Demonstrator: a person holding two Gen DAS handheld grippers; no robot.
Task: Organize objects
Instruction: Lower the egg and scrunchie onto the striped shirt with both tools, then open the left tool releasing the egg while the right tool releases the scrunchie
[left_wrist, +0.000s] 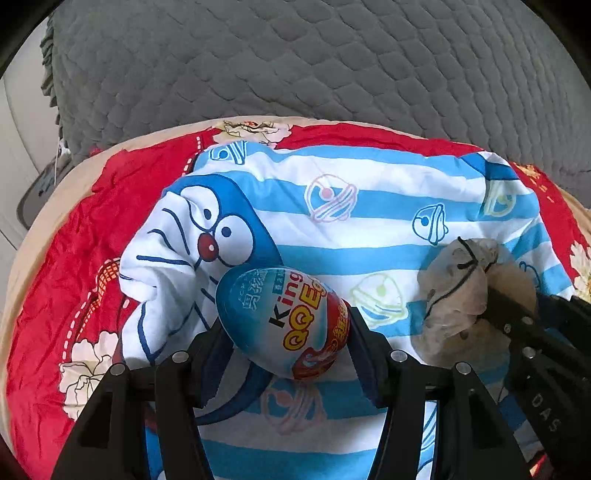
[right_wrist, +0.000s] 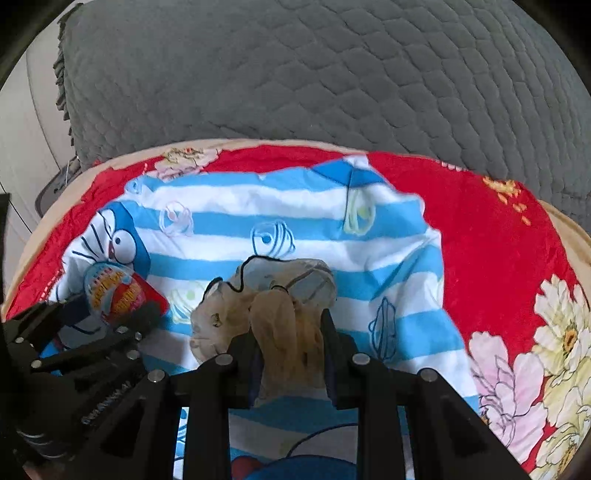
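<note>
Egg (left_wrist: 282, 321) sits clamped in the left gripper (left_wrist: 284, 332) above the striped cloth (left_wrist: 369, 206); right gripper (right_wrist: 290, 343) pinches the bag (right_wrist: 280, 317). Looks like placement; next, a gentle set-down.

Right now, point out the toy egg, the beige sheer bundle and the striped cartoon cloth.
toy egg (left_wrist: 284, 317), left wrist view, printed middle.
beige sheer bundle (right_wrist: 284, 325), right wrist view, gathered middle.
striped cartoon cloth (left_wrist: 369, 192), left wrist view, upper stripes.
</note>
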